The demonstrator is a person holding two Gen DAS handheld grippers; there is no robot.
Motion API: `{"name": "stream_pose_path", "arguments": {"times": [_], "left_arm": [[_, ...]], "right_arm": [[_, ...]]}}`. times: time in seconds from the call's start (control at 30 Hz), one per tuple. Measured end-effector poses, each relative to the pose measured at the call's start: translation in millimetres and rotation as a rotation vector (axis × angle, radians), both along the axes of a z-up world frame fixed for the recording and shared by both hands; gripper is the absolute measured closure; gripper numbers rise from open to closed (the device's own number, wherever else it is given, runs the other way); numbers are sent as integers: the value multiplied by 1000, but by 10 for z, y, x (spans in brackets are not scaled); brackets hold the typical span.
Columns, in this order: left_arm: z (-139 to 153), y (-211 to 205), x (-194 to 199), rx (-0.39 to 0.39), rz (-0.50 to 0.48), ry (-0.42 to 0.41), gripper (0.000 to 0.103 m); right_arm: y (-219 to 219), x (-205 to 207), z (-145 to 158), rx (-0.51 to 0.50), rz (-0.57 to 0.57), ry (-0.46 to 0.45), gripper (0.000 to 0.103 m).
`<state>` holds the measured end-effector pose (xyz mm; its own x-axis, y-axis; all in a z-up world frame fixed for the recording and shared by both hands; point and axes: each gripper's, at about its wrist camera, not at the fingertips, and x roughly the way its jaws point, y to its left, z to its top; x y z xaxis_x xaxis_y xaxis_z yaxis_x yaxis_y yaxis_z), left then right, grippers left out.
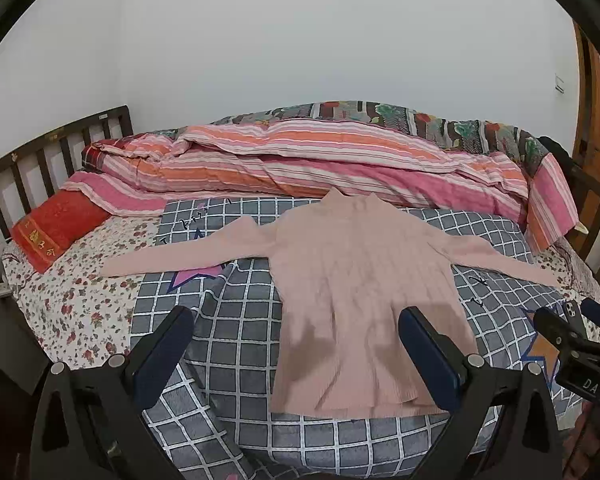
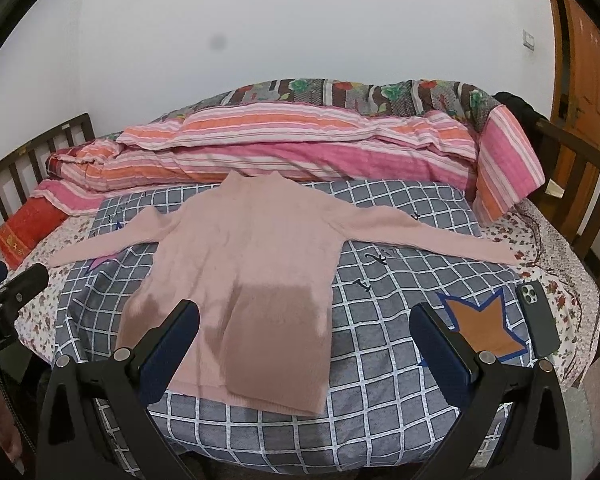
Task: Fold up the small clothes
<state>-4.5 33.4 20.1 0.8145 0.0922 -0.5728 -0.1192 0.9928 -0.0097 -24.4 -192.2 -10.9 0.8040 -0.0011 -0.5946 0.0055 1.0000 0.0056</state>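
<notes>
A pale pink ribbed sweater (image 1: 356, 276) (image 2: 244, 264) lies flat on a grey checked blanket (image 1: 236, 340) (image 2: 384, 308), both sleeves spread out sideways and the hem nearest me. My left gripper (image 1: 296, 320) hovers open above the hem's left part, nothing between its fingers. My right gripper (image 2: 306, 316) is open too, above the hem's right part and the blanket beside it. Each gripper's body shows at the edge of the other's view: the right one (image 1: 580, 344) and the left one (image 2: 16, 284).
A rolled pink and orange striped quilt (image 1: 300, 160) (image 2: 300, 144) lies behind the sweater. A red pillow (image 1: 56, 228) sits at the far left by the wooden headboard (image 1: 40, 160). A dark phone (image 2: 538, 320) lies at the blanket's right edge. A wooden door (image 2: 580, 60) stands at the right.
</notes>
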Motion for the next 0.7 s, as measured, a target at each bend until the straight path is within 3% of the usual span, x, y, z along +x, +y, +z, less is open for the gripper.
{"name": "stream_pose_path", "arguments": {"times": [0.4,0.5,0.7], "left_arm": [[5,-52,145,23,10,5,0],[-18,-34,179,-1,49,-20,0],[-228,111,453,-51,30,14,0]], "right_arm": [[16,149,0,8,15,9,0],[18,187,2,-8,23,7,0],[-17,363,-80,2,41,19,0]]}}
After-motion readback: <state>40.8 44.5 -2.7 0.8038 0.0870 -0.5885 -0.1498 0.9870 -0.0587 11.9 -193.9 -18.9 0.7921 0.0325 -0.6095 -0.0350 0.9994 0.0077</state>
